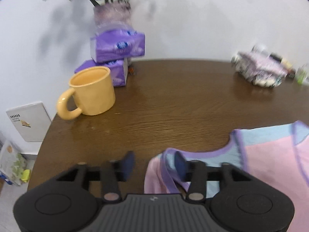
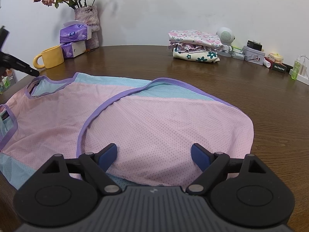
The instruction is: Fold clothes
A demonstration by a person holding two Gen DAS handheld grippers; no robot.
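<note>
A pink and blue vest (image 2: 154, 127) with purple trim lies spread on the brown table (image 2: 270, 100), one side folded over. The right gripper (image 2: 154, 155) hangs open above it. The left gripper (image 1: 154, 164) stands open at the vest's strap, beside a yellow mug (image 1: 92, 92)

Pink-and-blue mesh vest (image 2: 154, 127), purple-trimmed, half-folded on table (image 2: 193, 73)

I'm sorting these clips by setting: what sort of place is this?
Most likely a home room: a wooden table against a plain wall holds a vase of flowers, tissue packs, a yellow mug and folded clothes.
</note>
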